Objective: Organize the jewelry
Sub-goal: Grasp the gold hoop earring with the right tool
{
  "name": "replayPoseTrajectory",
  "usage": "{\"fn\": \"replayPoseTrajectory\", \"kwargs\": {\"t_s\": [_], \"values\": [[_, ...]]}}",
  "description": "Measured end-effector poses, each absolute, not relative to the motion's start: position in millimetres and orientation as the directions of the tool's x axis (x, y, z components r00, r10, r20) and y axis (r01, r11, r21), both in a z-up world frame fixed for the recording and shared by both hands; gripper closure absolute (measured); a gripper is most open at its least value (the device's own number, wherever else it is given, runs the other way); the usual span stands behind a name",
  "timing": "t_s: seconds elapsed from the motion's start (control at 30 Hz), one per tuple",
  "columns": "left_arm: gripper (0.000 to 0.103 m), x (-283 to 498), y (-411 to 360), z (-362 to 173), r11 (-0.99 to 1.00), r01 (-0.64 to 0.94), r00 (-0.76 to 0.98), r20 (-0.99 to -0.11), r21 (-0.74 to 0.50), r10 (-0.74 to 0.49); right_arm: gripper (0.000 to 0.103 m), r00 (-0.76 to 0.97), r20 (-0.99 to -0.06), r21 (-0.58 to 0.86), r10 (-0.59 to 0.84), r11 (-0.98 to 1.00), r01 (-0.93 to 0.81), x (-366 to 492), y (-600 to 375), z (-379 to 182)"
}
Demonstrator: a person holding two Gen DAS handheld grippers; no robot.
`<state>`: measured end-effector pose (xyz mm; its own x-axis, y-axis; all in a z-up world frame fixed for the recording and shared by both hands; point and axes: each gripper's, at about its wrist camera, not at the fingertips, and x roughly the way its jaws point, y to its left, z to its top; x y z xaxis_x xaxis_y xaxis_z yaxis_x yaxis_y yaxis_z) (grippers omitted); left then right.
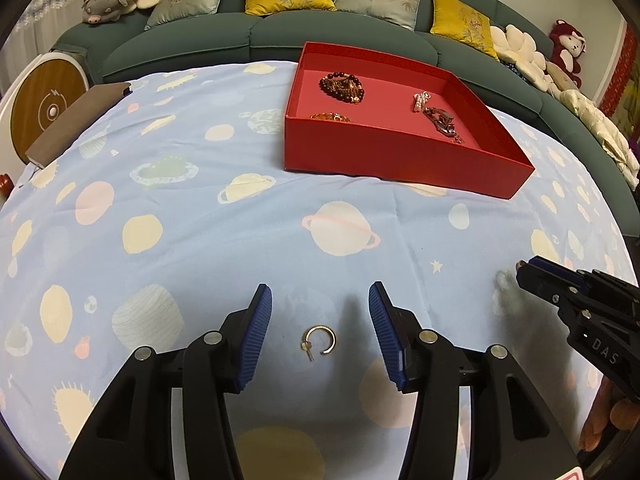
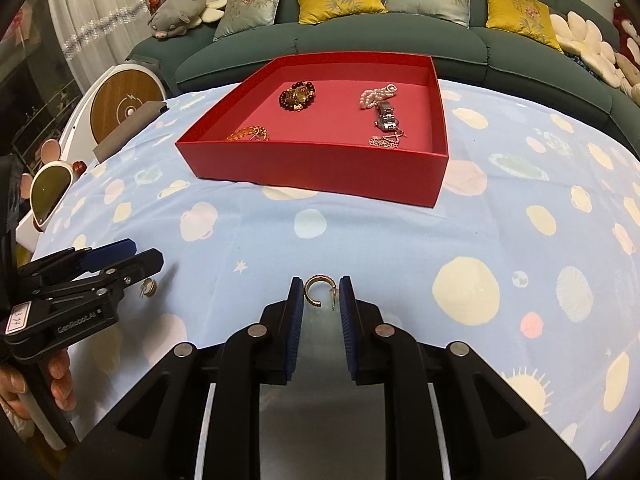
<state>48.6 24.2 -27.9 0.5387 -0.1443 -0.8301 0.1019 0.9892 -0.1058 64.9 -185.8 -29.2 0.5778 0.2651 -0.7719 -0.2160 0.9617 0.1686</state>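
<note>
In the right wrist view, my right gripper is shut on a gold hoop earring, pinched across between the blue pads just above the blue planet-print cloth. My left gripper stands open. A second gold hoop earring lies flat on the cloth between its fingers, touching neither pad. This earring also shows beside the left gripper in the right wrist view. The right gripper enters the left wrist view from the right edge. A red box farther back holds bracelets, pearls and a watch.
A green sofa with cushions and plush toys runs behind the table. A brown case and a round wooden-faced device sit at the left edge. Sunglasses lie at the far left. A person's hand holds the left gripper.
</note>
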Motion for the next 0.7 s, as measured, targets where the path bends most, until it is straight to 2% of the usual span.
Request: {"fn": "replayPoseTrajectory", "kwargs": {"t_s": [0.13, 0.7], "values": [[0.054, 41.1, 20.6, -33.3, 0.989, 0.096, 0.526, -0.838, -0.113, -0.146, 0.085, 0.550, -0.785, 0.226, 0.285, 0.958, -0.174, 44.3, -192.2, -40.0], [0.054, 7.9, 19.9, -37.8, 0.988, 0.114, 0.546, -0.824, -0.104, -0.150, 0.085, 0.557, -0.788, 0.204, 0.261, 0.965, -0.165, 9.2, -195.3, -40.3]]}}
